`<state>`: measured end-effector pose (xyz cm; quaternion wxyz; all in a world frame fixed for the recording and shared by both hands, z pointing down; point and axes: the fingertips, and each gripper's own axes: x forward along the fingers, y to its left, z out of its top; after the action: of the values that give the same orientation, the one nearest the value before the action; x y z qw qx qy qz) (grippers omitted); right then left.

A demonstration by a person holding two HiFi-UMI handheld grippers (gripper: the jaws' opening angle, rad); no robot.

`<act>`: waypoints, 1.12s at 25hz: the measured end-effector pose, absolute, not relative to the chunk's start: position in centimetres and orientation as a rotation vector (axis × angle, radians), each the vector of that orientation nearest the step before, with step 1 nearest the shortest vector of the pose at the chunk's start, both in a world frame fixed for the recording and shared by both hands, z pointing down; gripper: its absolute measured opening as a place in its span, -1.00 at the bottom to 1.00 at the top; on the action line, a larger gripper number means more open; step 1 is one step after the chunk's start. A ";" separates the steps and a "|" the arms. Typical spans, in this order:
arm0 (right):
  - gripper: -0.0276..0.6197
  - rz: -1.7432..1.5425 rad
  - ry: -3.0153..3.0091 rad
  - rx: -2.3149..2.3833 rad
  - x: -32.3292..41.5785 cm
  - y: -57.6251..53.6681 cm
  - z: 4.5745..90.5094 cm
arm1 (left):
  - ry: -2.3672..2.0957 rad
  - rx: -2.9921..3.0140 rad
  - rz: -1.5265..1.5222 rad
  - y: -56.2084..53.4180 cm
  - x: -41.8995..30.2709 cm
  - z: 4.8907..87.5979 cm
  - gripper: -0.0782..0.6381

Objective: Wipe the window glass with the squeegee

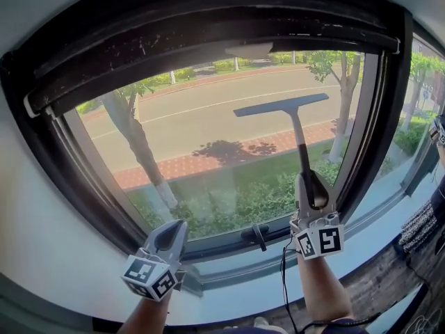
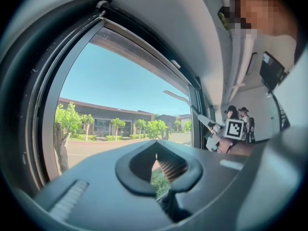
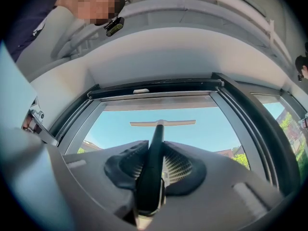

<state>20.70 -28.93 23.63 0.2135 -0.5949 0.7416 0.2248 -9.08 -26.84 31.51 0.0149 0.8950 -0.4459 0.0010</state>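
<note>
The squeegee (image 1: pixel 281 106) stands upright against the window glass (image 1: pixel 201 131). Its blade lies almost level in the upper right part of the pane. My right gripper (image 1: pixel 310 181) is shut on the lower end of the dark handle, just above the bottom frame. In the right gripper view the handle (image 3: pixel 153 162) runs up between the pads to the blade (image 3: pixel 162 123). My left gripper (image 1: pixel 178 227) is shut with nothing in it, low at the pane's bottom left corner. In the left gripper view the left gripper (image 2: pixel 156 149) points along the glass, with the squeegee (image 2: pixel 179 97) far off.
A thick dark window frame (image 1: pixel 83 68) surrounds the pane, with a latch (image 1: pixel 258 235) on the bottom rail. A pale sill (image 1: pixel 236 284) runs below. A cable (image 1: pixel 284 284) hangs from the right gripper. Two people (image 2: pixel 239 115) stand farther along the room.
</note>
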 end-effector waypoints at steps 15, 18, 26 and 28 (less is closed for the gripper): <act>-0.61 0.531 2.099 -1.696 20.3 -28.1 28.6 | -1.383 2.799 0.018 -25.5 -8.8 31.6 -0.77; -0.61 0.511 2.106 -1.708 20.3 -27.9 29.6 | -1.355 2.787 0.031 -25.3 -8.3 32.3 -0.77; -0.61 0.474 2.129 -1.734 20.2 -27.6 32.1 | -1.299 2.781 0.072 -25.2 -7.0 33.8 -0.77; -0.61 0.466 2.135 -1.741 20.2 -27.5 32.7 | -1.285 2.786 0.091 -25.1 -6.6 33.9 -0.77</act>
<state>20.22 -27.49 32.65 0.1729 -0.6136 0.7528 0.1643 -6.61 -25.13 33.95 0.0361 0.9071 -0.4183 0.0296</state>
